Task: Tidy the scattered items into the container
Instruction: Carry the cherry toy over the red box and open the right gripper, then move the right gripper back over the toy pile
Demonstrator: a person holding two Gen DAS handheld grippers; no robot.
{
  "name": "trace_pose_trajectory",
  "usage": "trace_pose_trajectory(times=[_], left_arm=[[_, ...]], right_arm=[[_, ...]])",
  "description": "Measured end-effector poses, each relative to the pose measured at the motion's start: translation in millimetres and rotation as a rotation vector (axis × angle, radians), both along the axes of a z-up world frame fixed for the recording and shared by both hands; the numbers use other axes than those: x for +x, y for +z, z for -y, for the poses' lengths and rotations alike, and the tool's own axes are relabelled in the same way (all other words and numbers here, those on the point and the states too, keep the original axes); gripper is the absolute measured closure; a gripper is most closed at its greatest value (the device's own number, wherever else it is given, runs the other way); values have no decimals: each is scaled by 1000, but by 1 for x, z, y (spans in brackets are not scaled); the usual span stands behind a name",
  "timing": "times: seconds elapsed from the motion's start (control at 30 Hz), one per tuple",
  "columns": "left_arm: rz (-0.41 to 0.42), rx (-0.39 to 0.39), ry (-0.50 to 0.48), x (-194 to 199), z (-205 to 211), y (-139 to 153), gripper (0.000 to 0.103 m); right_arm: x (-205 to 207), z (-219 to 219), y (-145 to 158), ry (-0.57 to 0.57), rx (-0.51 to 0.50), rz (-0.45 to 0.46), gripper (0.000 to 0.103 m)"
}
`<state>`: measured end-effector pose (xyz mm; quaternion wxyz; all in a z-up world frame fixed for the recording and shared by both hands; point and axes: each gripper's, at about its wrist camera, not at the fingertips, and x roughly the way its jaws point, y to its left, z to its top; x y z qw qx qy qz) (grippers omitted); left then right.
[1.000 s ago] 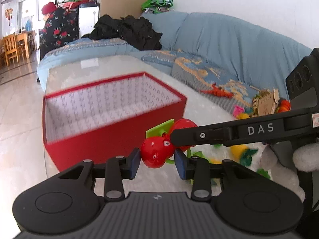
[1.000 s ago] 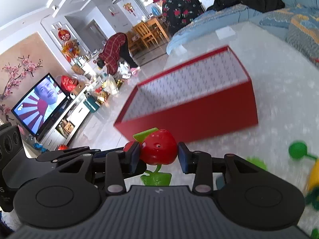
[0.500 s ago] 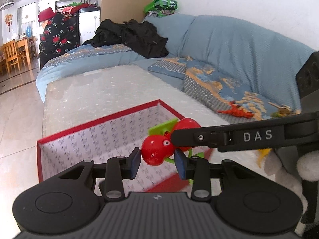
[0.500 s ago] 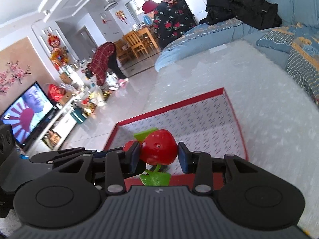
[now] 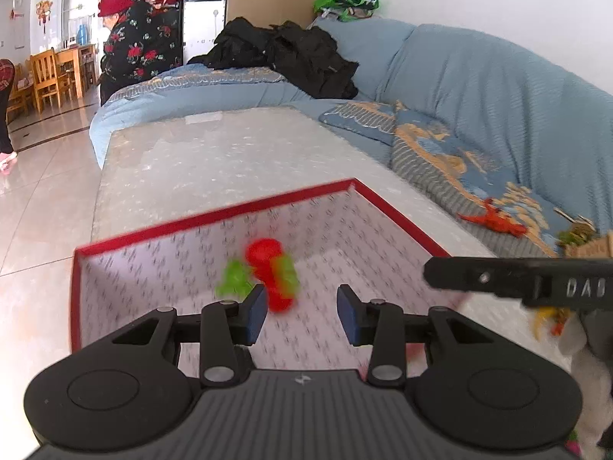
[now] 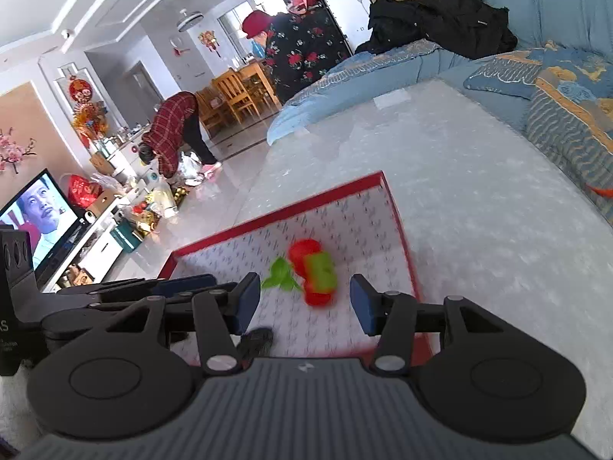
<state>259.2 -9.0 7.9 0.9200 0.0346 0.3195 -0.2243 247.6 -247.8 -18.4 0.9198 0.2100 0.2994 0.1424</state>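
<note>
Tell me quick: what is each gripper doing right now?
Left gripper: open, holding nothing.
Right gripper: open, holding nothing; the toy is in the box.

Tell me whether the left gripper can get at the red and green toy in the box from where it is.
Probably yes. The left gripper is open above the red box, and the toy lies uncovered on the box floor just ahead of its fingertips, with nothing between them.

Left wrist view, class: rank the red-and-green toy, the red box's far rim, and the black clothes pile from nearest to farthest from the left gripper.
From the left gripper:
1. Red-and-green toy, inside the box, just ahead.
2. Red box's far rim, mid-table.
3. Black clothes pile, on the sofa beyond.
</note>
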Motion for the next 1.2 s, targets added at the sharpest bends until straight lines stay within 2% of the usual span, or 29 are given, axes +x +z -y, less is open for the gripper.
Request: trace_pose_trajectory(times=[0.13, 0.2, 0.23, 0.43, 0.57, 0.7, 0.8, 0.97, 1.1, 1.2], left_arm=[[22, -35, 5, -61, -17, 4, 56], [24, -56, 15, -92, -25, 4, 46], [20, -69, 21, -106, -28, 3, 45], [-19, -142, 41, -174, -40, -9, 45], [-43, -117, 26, -196, -28, -20, 45], [-50, -97, 1, -204, -15, -30, 44], [-66, -74, -2, -200, -5, -41, 44], [-99, -43, -7, -185, 15, -57, 44], [-107, -36, 4, -162, 22, -68, 44], [-124, -38, 53, -149, 14, -77, 44]], right_arm=[[-56, 9, 8, 8, 20, 19, 52], [-88, 12, 13, 10, 16, 31, 51], [-105, 13, 13, 7, 14, 36, 51], [-183, 23, -1, -32, 32, 9, 47], [-213, 33, -10, -77, 31, -30, 44], [-235, 37, -10, -79, -33, -52, 44], [-252, 39, -20, -59, -76, -20, 44], [-245, 41, -34, -49, -134, -46, 44], [-233, 25, -36, 28, -167, -29, 44], [-220, -1, -41, 94, -255, -17, 44]])
